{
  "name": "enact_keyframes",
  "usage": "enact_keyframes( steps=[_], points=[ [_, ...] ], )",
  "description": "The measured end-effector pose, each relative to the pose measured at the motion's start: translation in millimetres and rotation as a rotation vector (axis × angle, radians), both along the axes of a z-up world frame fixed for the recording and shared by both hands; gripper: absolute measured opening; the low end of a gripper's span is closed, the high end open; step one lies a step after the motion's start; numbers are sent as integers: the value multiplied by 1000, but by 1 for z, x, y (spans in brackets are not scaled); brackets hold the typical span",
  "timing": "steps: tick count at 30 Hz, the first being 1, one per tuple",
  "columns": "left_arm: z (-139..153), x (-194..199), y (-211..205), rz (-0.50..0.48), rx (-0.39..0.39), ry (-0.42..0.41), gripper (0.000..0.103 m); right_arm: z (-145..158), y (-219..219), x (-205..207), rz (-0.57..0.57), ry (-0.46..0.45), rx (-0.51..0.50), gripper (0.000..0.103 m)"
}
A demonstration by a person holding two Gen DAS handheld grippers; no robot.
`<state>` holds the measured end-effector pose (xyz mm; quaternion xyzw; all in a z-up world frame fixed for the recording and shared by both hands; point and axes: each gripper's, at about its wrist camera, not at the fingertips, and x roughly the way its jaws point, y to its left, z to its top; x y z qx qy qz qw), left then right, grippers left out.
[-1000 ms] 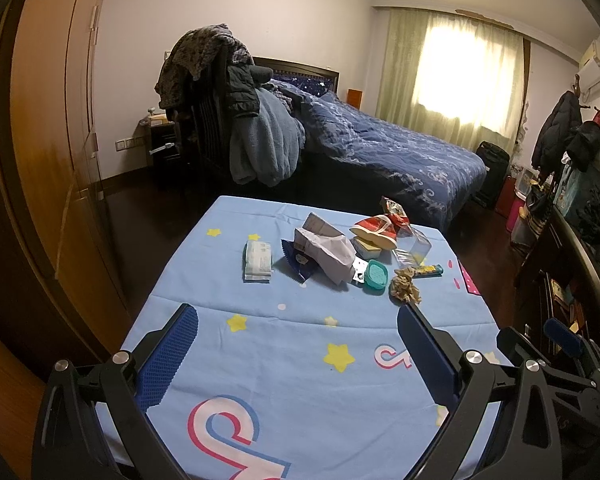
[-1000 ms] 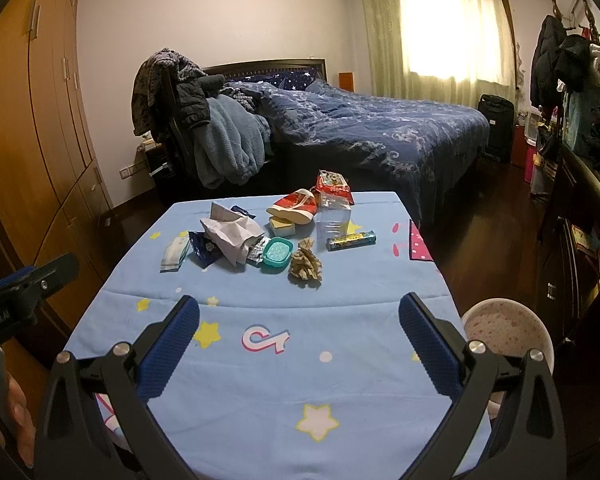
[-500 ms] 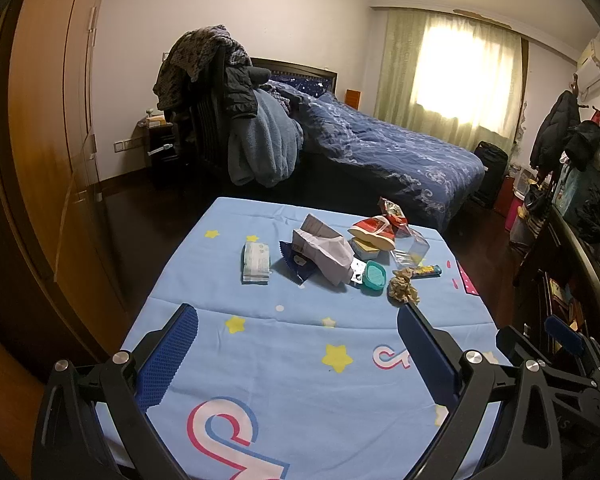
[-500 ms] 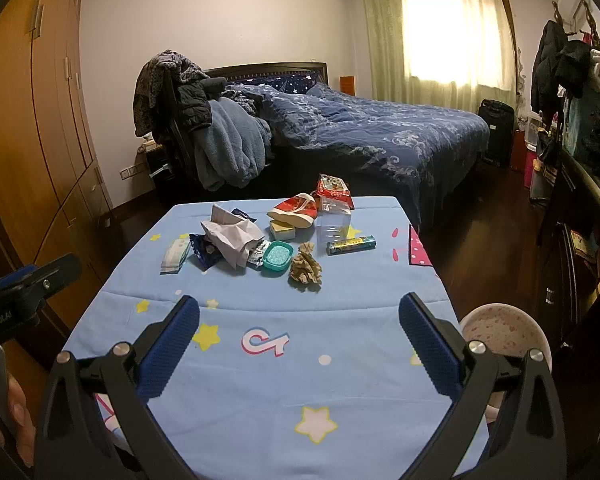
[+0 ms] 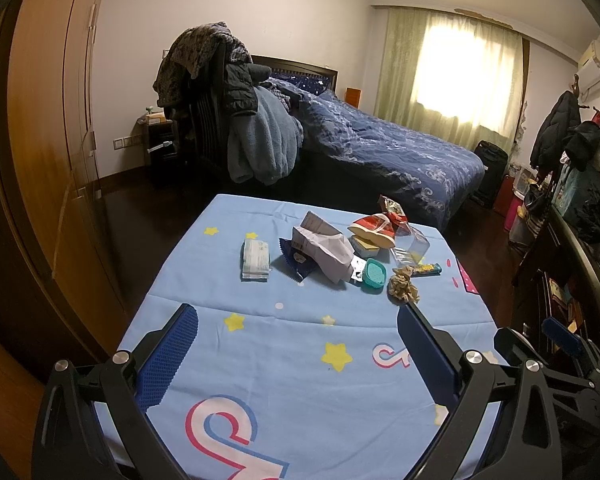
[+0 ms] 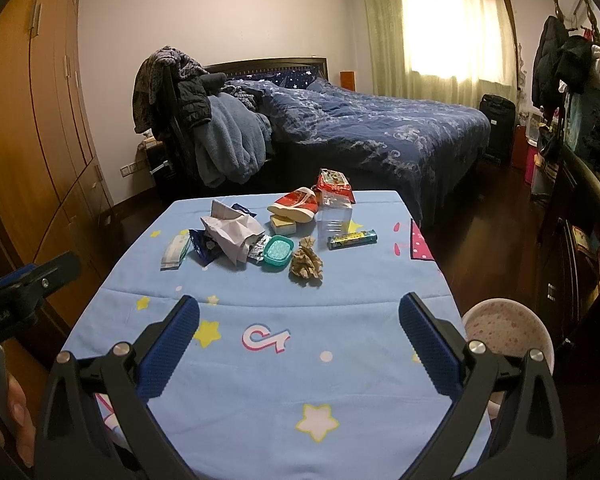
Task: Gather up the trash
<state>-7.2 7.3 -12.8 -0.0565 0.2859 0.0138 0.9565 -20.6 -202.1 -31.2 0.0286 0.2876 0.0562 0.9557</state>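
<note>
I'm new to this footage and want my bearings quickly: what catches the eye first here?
First, the heap of trash in the middle of the blue star-print table: a crumpled white paper bag, a teal lid and a brown paper wad nearest the grippers. Both the left gripper and the right gripper are open and empty, short of the pile. A pink speckled bin stands off the table's right edge.

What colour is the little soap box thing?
The soap box is teal green, clearest in the right wrist view.
</note>
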Motion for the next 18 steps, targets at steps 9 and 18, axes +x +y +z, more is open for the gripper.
enact_keyframes(
  steps=[9,18],
  points=[
    [-8,0,-5,-8,-12,17,99,-6,-2,3,-3,7,-5,100],
    [-39,33,14,-30,-75,102,99,-28,-10,36,-23,66,-26,100]
  ],
)
